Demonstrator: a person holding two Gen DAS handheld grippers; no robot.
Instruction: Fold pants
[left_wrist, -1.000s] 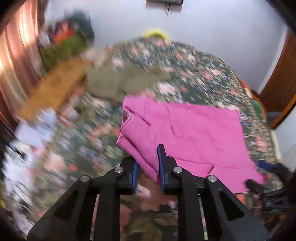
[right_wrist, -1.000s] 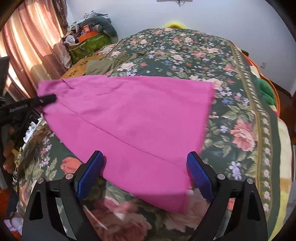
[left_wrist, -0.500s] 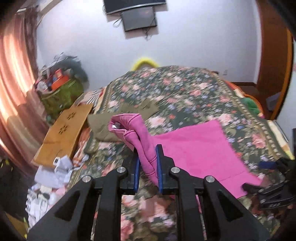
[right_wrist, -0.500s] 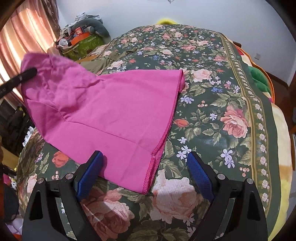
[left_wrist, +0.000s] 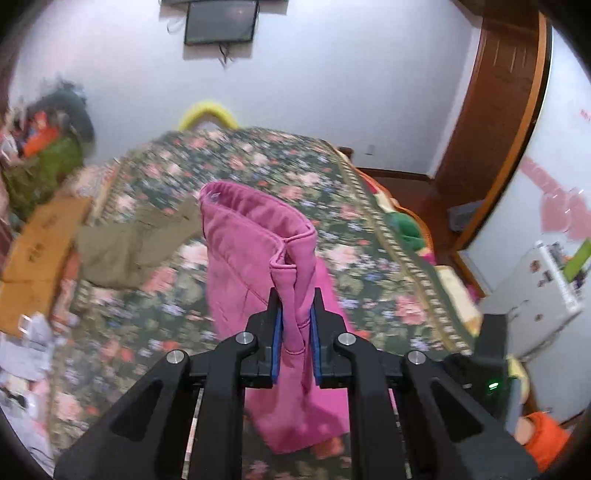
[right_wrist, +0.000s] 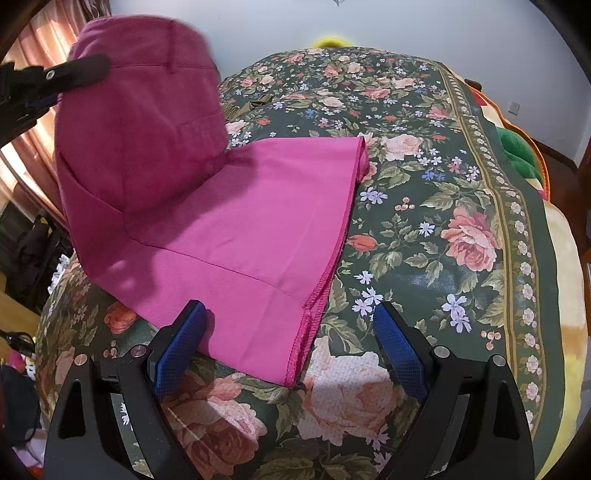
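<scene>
The pink pants (right_wrist: 240, 229) lie on the floral bedspread (right_wrist: 461, 192), leg hems toward the right gripper. My left gripper (left_wrist: 295, 325) is shut on the waistband end of the pants (left_wrist: 255, 240) and holds it lifted high above the bed, so the cloth hangs down from the jaws. In the right wrist view the left gripper (right_wrist: 66, 74) shows at the upper left with the raised cloth. My right gripper (right_wrist: 288, 343) is open and empty, low over the bed, its fingers either side of the hem corner.
An olive garment (left_wrist: 129, 243) lies on the bed's far left. A wooden board (left_wrist: 40, 236) and clutter sit left of the bed. A wooden door (left_wrist: 498, 110) stands at the right, and a wall screen (left_wrist: 219, 22) hangs ahead.
My left gripper closed on the waist end and lifted it up off the bed toward the hems. The right gripper stayed open near the hem.
</scene>
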